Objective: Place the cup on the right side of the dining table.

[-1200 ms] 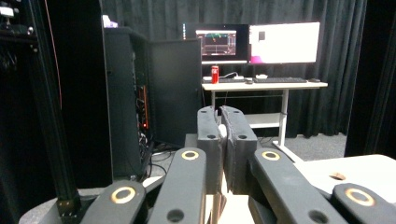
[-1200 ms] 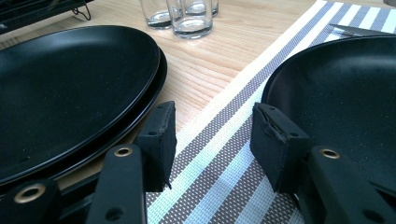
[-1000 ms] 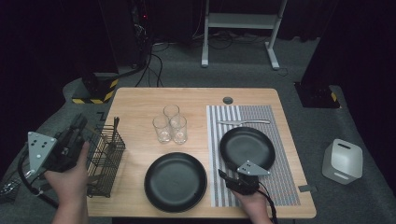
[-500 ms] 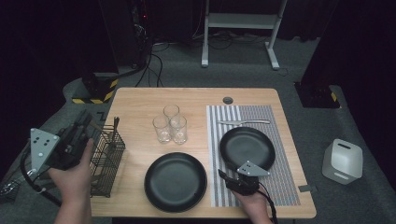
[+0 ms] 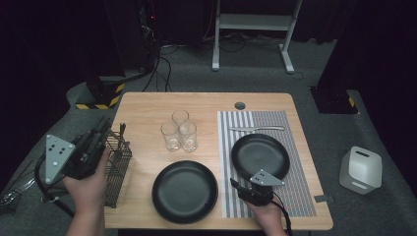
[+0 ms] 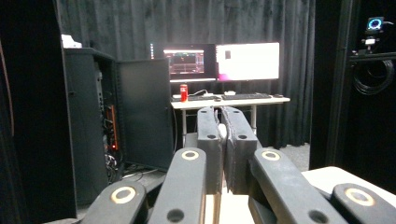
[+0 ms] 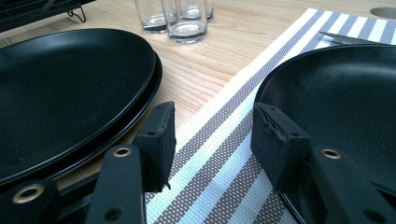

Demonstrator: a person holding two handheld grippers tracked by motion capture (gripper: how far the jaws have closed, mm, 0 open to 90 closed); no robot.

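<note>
**Left tongs nearer the basket; right tongs parked at the plate**

Shifted since the earlier frame: left tongs [image 5: 102, 127], carried a little toward the worktop [image 5: 147, 108], now just beside the wire cutlery basket [image 5: 118, 167] at its left edge. Right tongs [image 7: 212, 116]: no change of place.

Item 1, left tongs. Jaws closed together, pointing out level over the room. Whether something thin is pinched between them I cannot tell.

Item 2, right tongs. Jaws about half apart, holding nothing, low over the striped placemat [image 5: 295, 196], one jaw at the near rim of the black plate [image 5: 260, 155].

Item 3, black plate. Lies flat on the placemat, right half of the worktop; a second black plate [image 5: 184, 191] lies on bare wood to its left. I judge it stiff, fairly heavy, glazed and slippery, breakable if dropped. I would take it by the near rim, one jaw under the lip, one on top, and lift level.
</note>
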